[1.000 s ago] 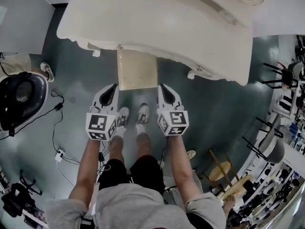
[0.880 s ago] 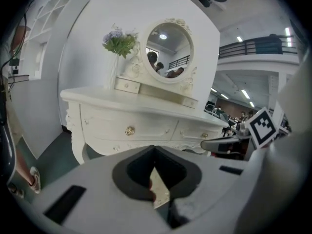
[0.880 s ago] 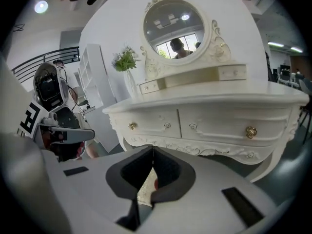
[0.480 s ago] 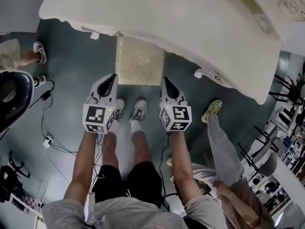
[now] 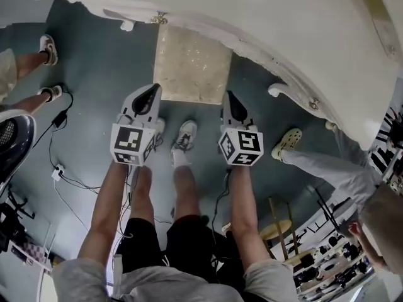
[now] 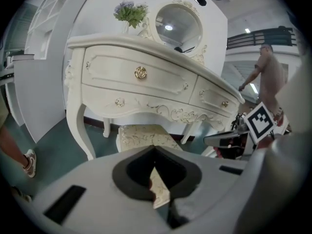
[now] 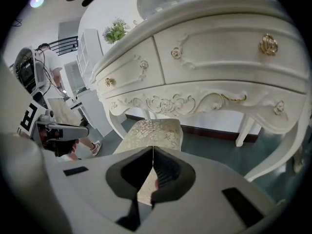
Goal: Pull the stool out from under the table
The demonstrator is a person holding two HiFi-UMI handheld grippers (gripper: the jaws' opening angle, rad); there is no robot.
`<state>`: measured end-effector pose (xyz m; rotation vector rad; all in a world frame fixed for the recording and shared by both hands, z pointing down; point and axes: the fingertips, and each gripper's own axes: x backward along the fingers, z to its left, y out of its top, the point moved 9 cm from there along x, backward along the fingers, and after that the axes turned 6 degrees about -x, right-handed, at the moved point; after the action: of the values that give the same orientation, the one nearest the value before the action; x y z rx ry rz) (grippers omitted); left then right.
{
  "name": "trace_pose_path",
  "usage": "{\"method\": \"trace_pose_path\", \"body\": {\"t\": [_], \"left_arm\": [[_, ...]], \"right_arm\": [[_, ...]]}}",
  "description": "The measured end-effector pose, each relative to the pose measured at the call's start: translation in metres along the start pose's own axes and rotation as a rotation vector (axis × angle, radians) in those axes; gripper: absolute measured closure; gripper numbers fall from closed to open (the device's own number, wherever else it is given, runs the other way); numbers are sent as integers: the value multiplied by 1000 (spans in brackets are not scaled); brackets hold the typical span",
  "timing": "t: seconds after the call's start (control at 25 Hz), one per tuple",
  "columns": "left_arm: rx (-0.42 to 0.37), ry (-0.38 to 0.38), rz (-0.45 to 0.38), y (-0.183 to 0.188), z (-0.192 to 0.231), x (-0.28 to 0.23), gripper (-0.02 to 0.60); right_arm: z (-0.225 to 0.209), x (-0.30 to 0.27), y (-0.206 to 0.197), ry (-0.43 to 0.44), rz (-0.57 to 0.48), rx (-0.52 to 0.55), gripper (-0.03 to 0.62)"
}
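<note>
**Stool [image 5: 192, 65] coming out, far edge still under the table**

More of the stool's pale brocade seat shows clear of the dressing table [image 5: 283, 24] than half a second ago. Both grippers have drawn back with it toward the person's shoes [image 5: 182, 137].

The left gripper [image 5: 151, 92] sits at the seat's near left corner and the right gripper [image 5: 230, 98] at its near right corner. Each one's own view shows its jaws brought together at the tips with patterned seat fabric caught between them, so both look clamped on the stool.

The pull seems well under way. Most of the seat lies on open floor in front of the table, but its far edge is still tucked beneath the carved front apron. A further draw straight back should free it.
</note>
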<state>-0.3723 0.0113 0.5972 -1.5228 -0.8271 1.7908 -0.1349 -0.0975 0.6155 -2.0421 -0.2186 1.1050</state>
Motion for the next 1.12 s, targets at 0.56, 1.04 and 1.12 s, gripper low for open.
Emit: {"method": "trace_pose_path", "body": {"t": [0.56, 1.04, 1.12], "left_arm": [[200, -54, 59, -44, 27, -48, 522], [385, -77, 113, -84, 53, -93, 247], [406, -79, 122, -87, 55, -99, 238]], "right_arm": [[-37, -55, -24, 75, 53, -106, 522], [-73, -104, -49, 149, 180, -261, 217], [-76, -111, -51, 154, 198, -273, 213]]}}
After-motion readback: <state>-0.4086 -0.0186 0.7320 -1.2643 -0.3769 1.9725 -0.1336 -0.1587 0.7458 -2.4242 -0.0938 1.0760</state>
